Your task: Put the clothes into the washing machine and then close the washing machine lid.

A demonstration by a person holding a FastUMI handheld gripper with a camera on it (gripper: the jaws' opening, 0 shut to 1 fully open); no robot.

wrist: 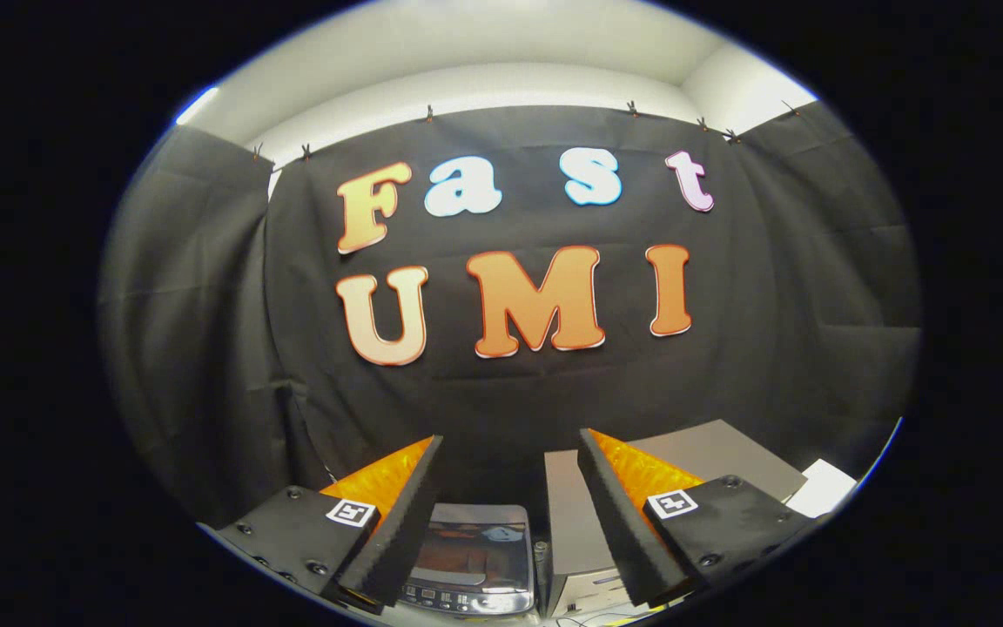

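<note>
tool (pixel 510 453) hovering, fingers spread apart, gripping nothing | washing machine (pixel 469 557) sitting low between the fingers, lid lying closed | grey box (pixel 575 531) standing just beside it

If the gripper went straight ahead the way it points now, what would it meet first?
Probably the black cloth wall. The open gripper aims above the washing machine below its fingers, so nothing nearer seems in line, though depth is unclear.

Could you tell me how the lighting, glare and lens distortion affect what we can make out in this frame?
Gripper view: strong fisheye bending, so the wall cloth bows outward; ceiling light is bright, the bottom dim; the washing machine lid reflects glare, so its inside is hard to read; the open gripper looks sharp, its fingers apart with nothing between them.
</note>
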